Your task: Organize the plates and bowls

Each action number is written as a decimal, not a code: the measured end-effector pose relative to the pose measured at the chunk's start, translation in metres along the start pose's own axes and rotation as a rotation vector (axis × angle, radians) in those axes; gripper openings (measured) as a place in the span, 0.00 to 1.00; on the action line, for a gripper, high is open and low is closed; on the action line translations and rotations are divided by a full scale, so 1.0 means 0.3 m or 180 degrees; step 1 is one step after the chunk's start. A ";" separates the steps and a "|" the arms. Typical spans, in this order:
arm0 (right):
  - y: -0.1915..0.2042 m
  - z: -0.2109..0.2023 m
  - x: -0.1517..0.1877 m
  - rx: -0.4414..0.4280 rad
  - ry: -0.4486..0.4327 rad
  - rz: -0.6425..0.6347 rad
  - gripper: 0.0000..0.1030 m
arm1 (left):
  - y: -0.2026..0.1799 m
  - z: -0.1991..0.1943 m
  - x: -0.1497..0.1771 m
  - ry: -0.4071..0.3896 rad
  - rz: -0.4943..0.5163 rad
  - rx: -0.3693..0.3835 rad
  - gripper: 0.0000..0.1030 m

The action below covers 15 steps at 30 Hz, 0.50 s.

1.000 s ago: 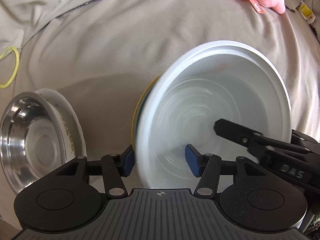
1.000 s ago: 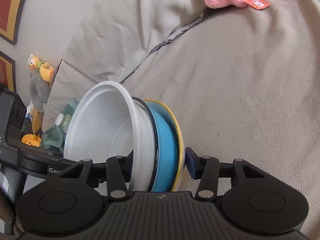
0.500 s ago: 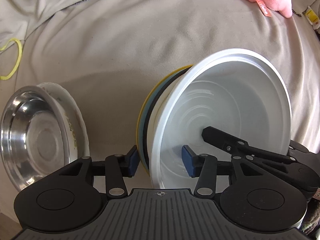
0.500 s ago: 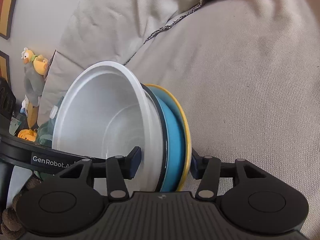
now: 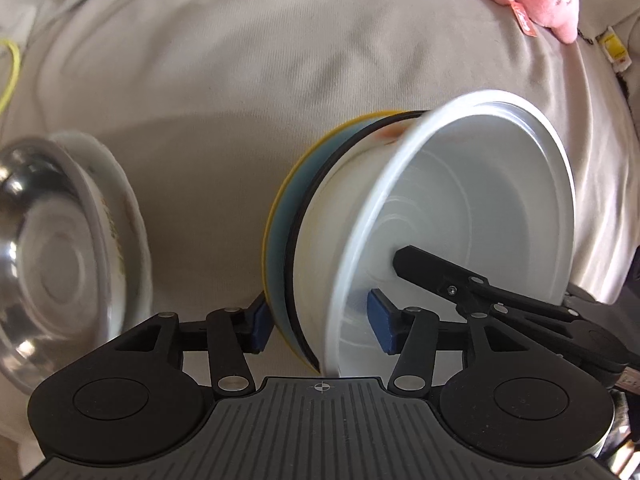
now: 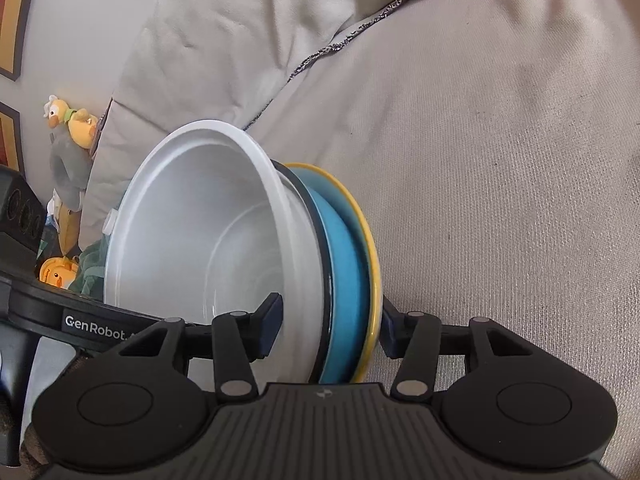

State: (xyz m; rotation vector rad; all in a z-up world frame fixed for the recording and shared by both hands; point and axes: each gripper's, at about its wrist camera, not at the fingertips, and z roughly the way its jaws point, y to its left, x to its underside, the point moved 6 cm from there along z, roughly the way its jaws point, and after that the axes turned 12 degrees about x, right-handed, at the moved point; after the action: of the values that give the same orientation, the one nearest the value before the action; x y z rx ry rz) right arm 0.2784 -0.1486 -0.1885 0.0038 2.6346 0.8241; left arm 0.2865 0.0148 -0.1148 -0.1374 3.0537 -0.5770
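**Both grippers astride the nested stack**

Left of the stack, a steel bowl (image 5: 44, 248) sits in a white dish (image 5: 120, 216). My left gripper (image 5: 320, 320) is opening around the white bowl (image 5: 460, 208) and blue plate (image 6: 344, 280); my right gripper (image 6: 328, 324) pinches them.

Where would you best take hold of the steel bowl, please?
Probably the thin top rim of the steel bowl, coming from its open side with one finger inside: its wall is smooth and curved, and the white patterned bowl covers its back.
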 end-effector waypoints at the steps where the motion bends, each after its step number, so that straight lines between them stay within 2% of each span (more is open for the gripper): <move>1: -0.004 0.001 0.000 -0.0023 0.0021 0.0004 0.48 | 0.005 0.004 -0.003 0.0058 -0.0079 0.0060 0.53; 5: -0.007 0.003 0.004 -0.0038 0.0030 0.0016 0.48 | 0.003 -0.011 -0.015 0.0031 -0.0125 0.0027 0.49; 11: -0.005 0.003 0.013 -0.0036 0.0001 0.0033 0.48 | -0.025 -0.016 -0.021 -0.0024 0.0026 -0.0095 0.52; 15: -0.016 -0.002 0.015 -0.0046 0.0007 0.0081 0.47 | -0.007 -0.001 -0.021 -0.0089 -0.0039 0.0058 0.56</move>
State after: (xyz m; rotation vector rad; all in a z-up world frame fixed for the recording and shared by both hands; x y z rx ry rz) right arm 0.2746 -0.1523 -0.1923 0.0326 2.6356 0.8521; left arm 0.2931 0.0135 -0.1136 -0.1623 3.0218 -0.5984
